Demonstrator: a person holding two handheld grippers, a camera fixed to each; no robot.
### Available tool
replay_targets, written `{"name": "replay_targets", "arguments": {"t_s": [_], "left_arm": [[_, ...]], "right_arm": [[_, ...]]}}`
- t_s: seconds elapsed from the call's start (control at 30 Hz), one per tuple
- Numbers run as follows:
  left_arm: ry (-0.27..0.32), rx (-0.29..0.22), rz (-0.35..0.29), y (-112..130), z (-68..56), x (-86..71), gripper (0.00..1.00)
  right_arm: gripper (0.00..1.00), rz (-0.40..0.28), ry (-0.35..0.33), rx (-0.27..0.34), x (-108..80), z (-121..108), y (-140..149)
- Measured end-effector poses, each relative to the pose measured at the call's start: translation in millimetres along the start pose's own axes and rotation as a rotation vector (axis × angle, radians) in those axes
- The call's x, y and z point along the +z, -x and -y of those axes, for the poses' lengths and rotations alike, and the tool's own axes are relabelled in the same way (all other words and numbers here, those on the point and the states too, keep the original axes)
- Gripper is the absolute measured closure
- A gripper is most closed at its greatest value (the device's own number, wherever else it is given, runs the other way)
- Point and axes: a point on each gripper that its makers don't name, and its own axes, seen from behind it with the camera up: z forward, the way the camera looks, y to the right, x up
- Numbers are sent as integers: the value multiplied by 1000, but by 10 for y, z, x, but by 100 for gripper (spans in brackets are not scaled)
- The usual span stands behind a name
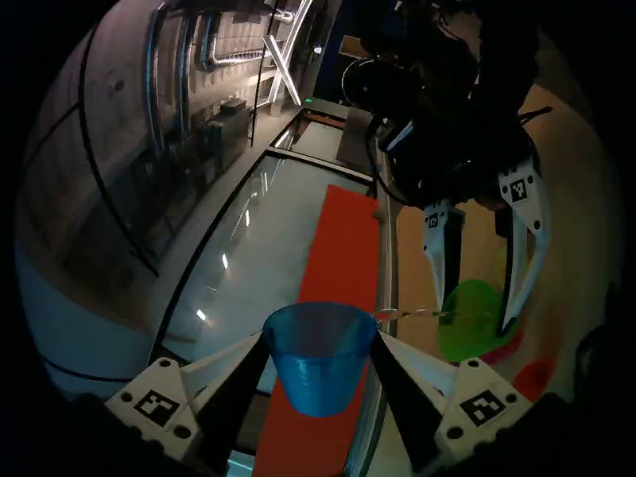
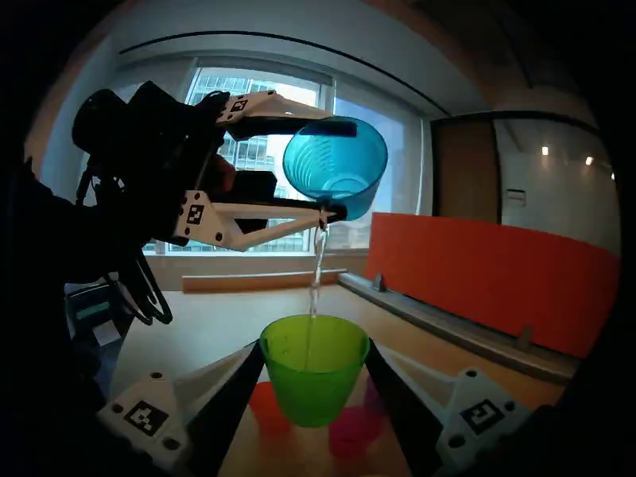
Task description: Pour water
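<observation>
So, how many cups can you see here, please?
4: a blue cup tipped in the left gripper; a green cup in the right gripper; a red cup and a pink cup on the table behind it. More may be hidden.

The green cup [image 2: 314, 378] partly hides a red object [image 2: 266, 411].

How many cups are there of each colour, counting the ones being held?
blue cup: 1
green cup: 1
red cup: 1
pink cup: 1
Total: 4
</observation>
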Motion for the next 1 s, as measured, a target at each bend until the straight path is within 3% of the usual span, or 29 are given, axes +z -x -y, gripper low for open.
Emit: {"name": "replay_targets", "arguments": {"t_s": [1.0], "left_arm": [[2,65,5,-36,26,-21,13]], "right_arm": [[8,-13,-1,-4,-10,-1,-32]]}}
